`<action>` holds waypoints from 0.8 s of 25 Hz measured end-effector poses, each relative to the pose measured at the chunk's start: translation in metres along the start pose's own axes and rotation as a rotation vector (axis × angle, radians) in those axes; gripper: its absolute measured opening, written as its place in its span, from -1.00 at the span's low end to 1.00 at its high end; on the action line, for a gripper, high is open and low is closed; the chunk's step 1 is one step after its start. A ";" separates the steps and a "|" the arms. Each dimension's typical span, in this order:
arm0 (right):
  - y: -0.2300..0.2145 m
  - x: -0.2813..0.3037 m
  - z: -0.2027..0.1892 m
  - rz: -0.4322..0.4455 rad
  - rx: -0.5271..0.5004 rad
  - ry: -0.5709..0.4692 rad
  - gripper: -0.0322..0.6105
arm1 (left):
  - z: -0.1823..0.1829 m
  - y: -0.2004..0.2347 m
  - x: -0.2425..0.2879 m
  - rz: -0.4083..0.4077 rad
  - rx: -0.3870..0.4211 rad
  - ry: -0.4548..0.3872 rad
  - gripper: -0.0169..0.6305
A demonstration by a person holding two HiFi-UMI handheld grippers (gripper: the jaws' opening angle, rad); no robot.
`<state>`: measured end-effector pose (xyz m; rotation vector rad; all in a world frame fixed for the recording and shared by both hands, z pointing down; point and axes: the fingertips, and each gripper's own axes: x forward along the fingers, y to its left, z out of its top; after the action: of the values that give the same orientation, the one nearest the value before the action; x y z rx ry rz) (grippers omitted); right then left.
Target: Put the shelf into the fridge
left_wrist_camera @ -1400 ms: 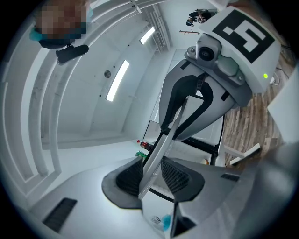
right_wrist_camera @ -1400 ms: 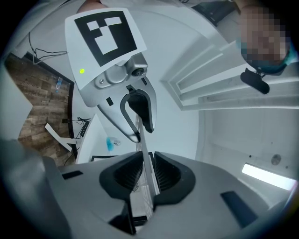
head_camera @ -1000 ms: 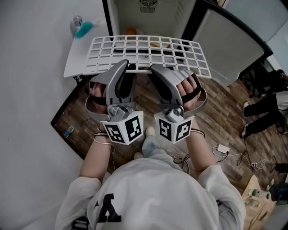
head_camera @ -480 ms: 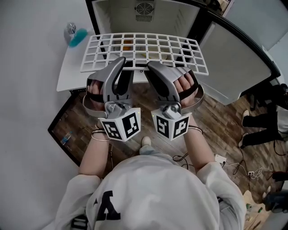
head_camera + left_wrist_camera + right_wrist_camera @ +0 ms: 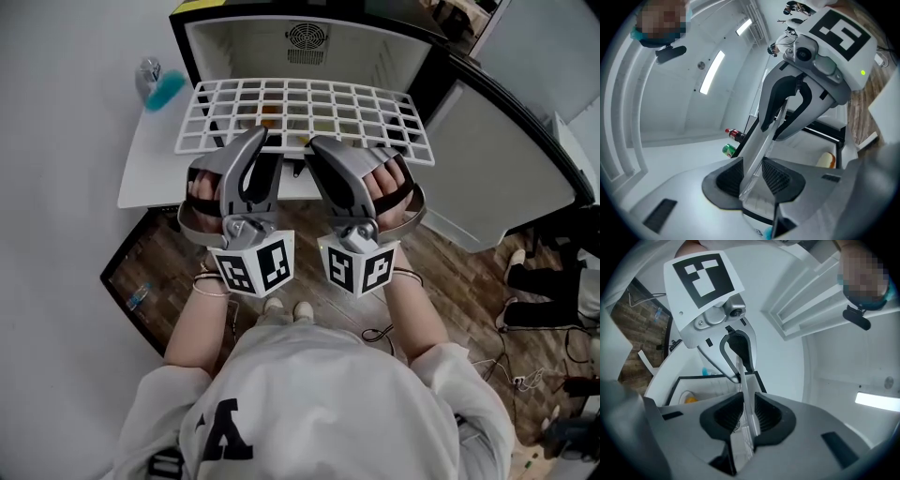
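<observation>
- Shelf: white open-grid rack, held level in the air at the mouth of the open fridge. Its long axis runs left to right across the opening. Whether its far edge has crossed the threshold cannot be told from the head view.
- Key relation: the shelf lies straight ahead of both grippers, away from the person's body, with the fridge cavity directly beyond it. Both grippers hold the near long edge close to its middle, side by side, neither nearer than the other. Judged from this, the coming move is a level push straight forward, with the short ends kept square to the side walls.
- Left gripper: jaws clamped on the shelf's near edge. The left gripper view shows the thin white rim pinched between the ribbed pads.
- Right gripper: jaws likewise closed on the same edge, the rim seen edge-on between its pads.
- Pose: forearms roughly parallel and reaching forward, hands strapped into the handles, marker cubes toward the person's chest.
- Fridge detail: door swung open to the right, fan grille on the back wall, a small orange item visible through the grid.
- Surroundings: white surface to the left of the fridge, carrying a bottle. Wooden floor below.
</observation>
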<state>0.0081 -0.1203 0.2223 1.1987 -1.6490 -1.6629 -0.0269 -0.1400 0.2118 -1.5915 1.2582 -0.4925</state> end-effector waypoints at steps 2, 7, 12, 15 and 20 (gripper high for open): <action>0.002 0.009 -0.004 0.004 0.000 0.007 -0.62 | -0.006 -0.001 0.009 -0.008 -0.003 -0.004 -0.58; 0.013 0.041 -0.024 0.025 0.016 0.031 -0.62 | -0.027 -0.007 0.043 -0.049 -0.005 -0.008 -0.58; 0.015 0.047 -0.024 0.027 0.006 0.040 -0.62 | -0.032 -0.006 0.047 -0.055 -0.010 -0.016 -0.58; 0.016 0.052 -0.026 0.022 -0.001 0.045 -0.62 | -0.035 -0.006 0.051 -0.054 -0.009 -0.026 -0.58; 0.017 0.054 -0.025 0.011 -0.019 0.052 -0.62 | -0.037 -0.006 0.052 -0.044 -0.012 -0.046 -0.58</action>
<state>-0.0001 -0.1811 0.2292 1.2117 -1.6022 -1.6239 -0.0336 -0.2033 0.2192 -1.6349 1.1961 -0.4738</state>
